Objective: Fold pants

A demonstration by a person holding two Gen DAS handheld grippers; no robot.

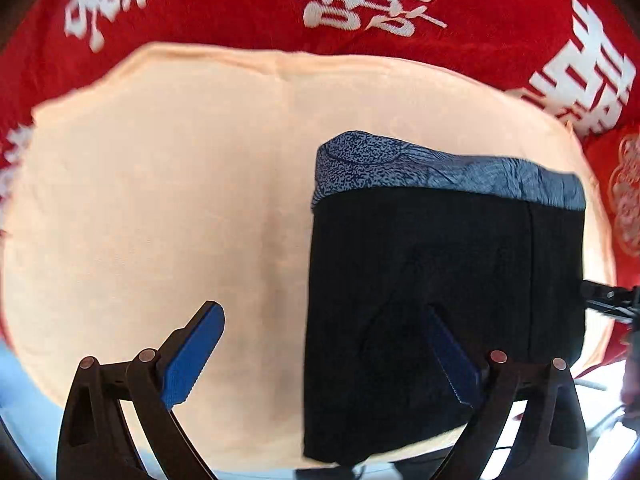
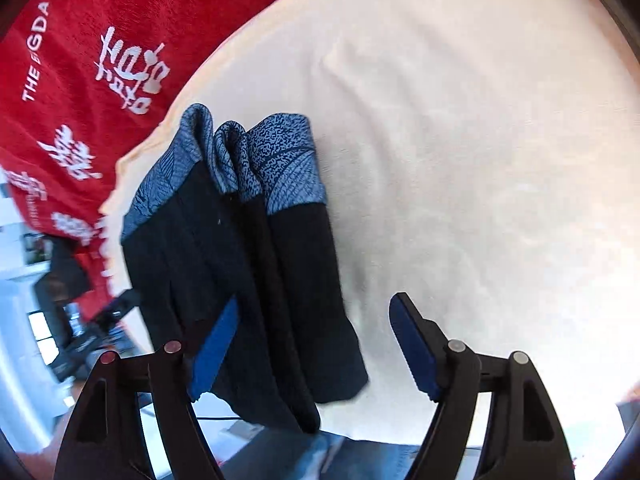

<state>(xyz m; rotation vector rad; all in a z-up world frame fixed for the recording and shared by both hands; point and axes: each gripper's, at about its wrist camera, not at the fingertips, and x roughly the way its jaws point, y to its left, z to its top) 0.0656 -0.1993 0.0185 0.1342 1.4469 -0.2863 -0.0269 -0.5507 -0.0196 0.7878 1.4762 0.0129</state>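
Note:
The pants [image 1: 440,248] lie folded into a compact black rectangle on a peach cloth [image 1: 160,180], with a blue-grey patterned band [image 1: 440,172] along their far edge. My left gripper [image 1: 324,310] hangs open above the pants' left edge. One blue pad [image 1: 448,344] is over the black fabric and the other [image 1: 192,356] over bare peach cloth; neither presses on anything. In the right wrist view the pants [image 2: 300,260] show stacked layers with the band [image 2: 280,160] bunched at the top. My right gripper [image 2: 317,301] is open above their near right corner and grips nothing.
A red cloth with white characters [image 1: 240,8] lies under the peach cloth [image 2: 460,160] and shows around it [image 2: 80,80]. The surface's near edge runs along the bottom of both views. A black tool part [image 1: 608,300] pokes in at the right edge.

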